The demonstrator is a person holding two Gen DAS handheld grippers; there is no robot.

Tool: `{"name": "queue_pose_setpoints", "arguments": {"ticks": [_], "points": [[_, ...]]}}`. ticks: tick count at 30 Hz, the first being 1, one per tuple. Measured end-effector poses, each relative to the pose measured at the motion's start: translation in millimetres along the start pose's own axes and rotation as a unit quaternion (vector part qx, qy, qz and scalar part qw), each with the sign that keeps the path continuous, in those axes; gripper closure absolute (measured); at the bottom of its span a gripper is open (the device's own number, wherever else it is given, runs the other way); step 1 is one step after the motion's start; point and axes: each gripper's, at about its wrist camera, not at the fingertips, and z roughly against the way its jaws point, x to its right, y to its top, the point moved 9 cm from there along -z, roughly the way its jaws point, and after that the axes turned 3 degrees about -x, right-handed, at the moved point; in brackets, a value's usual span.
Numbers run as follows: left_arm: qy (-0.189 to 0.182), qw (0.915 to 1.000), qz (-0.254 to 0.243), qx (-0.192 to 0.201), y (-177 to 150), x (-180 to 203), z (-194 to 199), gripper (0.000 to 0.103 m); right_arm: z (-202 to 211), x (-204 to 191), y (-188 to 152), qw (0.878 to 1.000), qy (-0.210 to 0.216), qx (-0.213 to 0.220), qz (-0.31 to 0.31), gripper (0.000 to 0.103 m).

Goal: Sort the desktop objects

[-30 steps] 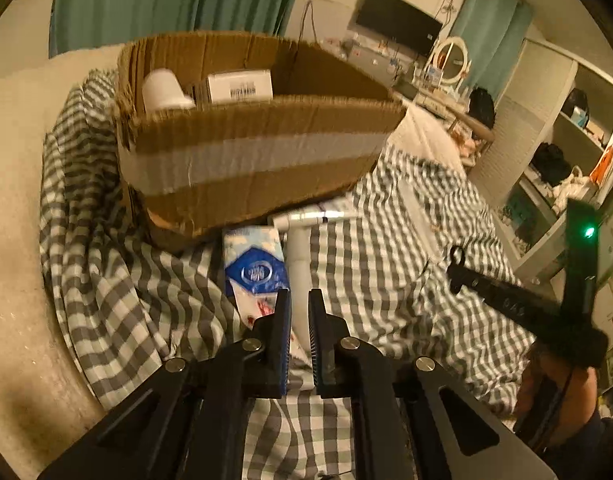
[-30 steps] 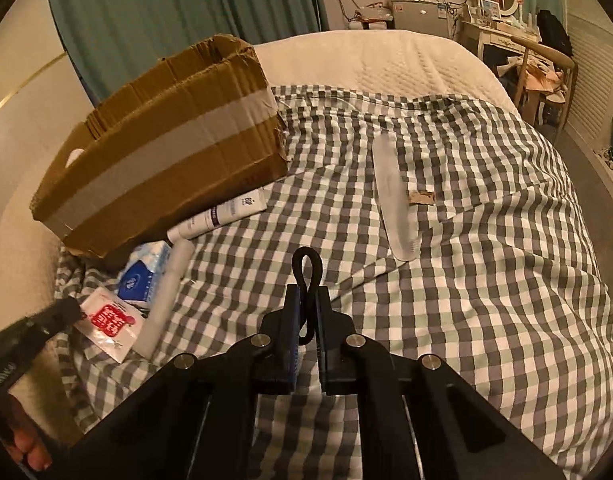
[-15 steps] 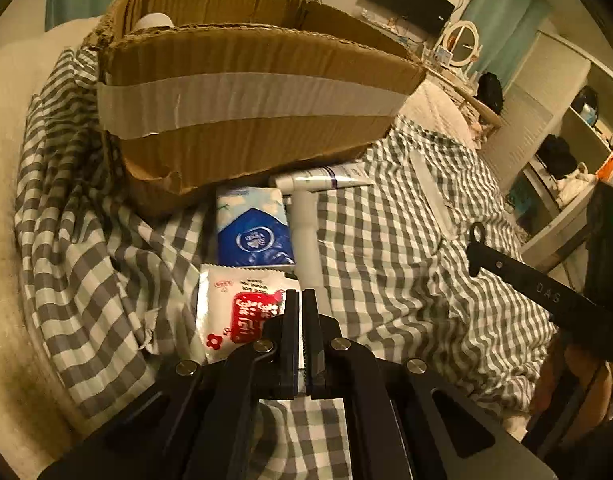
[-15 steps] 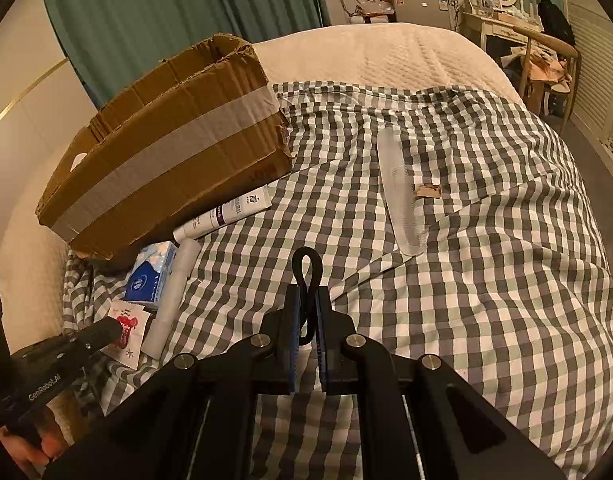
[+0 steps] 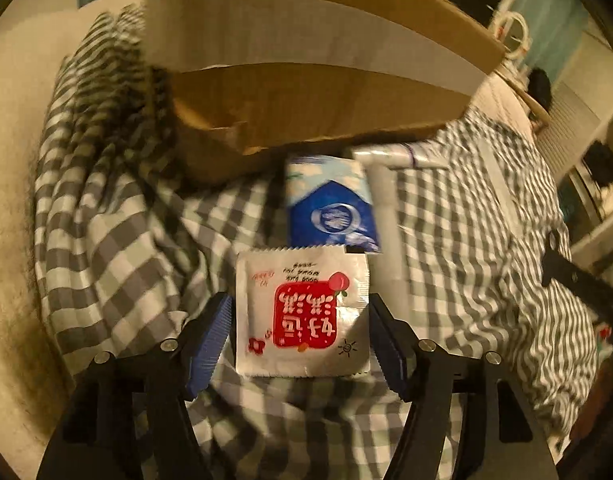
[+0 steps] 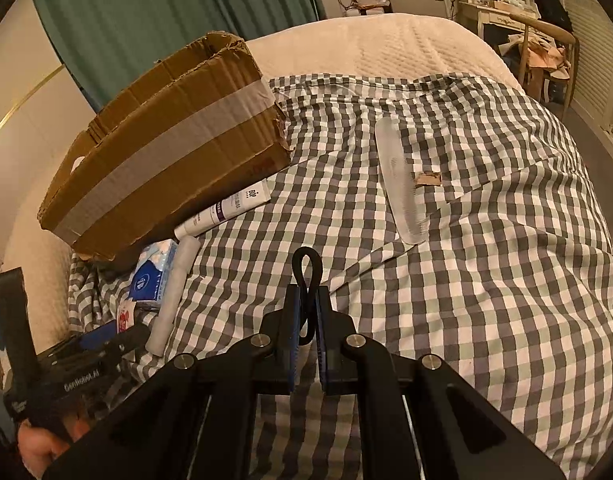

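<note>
Left gripper (image 5: 300,336) wide, straddling red sachet (image 5: 302,312); right gripper (image 6: 306,316) clamped on black loop (image 6: 306,272); tissue pack (image 5: 330,208), tube (image 6: 226,210), comb (image 6: 400,190) remain outside cardboard box (image 6: 166,152); sorting looks unfinished.

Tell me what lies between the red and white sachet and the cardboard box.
The blue tissue pack lies between the sachet and the cardboard box, clearest in the left wrist view.

Left gripper (image 5: 300,340) fingers (image 5: 210,340) spread, right gripper (image 6: 306,336) clamped

Black linkage arms with silver screws, blue ribbed pads (image 5: 210,344) (white "GenRobot.AI" lettering on one housing)
</note>
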Motion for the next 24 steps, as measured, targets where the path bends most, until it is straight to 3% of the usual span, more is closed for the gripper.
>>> {"name": "queue_pose_setpoints", "arguments": {"ticks": [3, 4, 5, 8, 12, 16, 24], "points": [[-0.014, 0.9998, 0.015, -0.006, 0, -7, -1, 0.035, 0, -1, -1, 1.0, 0.002, -0.002, 0.001, 0.096], [-0.014, 0.9998, 0.012, -0.008, 0, -8, -2, 0.042, -1, -1, -1, 1.0, 0.002, -0.002, 0.001, 0.096], [-0.007, 0.9999, 0.006, -0.01, -1, -8, -3, 0.057, -1, -2, -1, 1.0, 0.002, -0.003, 0.002, 0.096], [-0.004, 0.9999, -0.004, -0.008, -3, -8, 1, 0.065, -1, -1, -2, 1.0, 0.003, -0.004, 0.0, 0.096], [-0.017, 0.9998, 0.007, 0.009, 1, -8, 16, 0.067, 2, -2, -1, 1.0, 0.006, 0.002, 0.001, 0.096], [-0.062, 0.9961, 0.018, 0.061, 13, 2, 50, 0.067, 13, -8, 4, 1.0, 0.014, 0.019, 0.01, 0.096], [-0.15, 0.9805, -0.031, 0.123, 45, 53, 121, 0.067, 61, -37, 23, 0.996, 0.035, 0.074, 0.041, 0.096]]}}
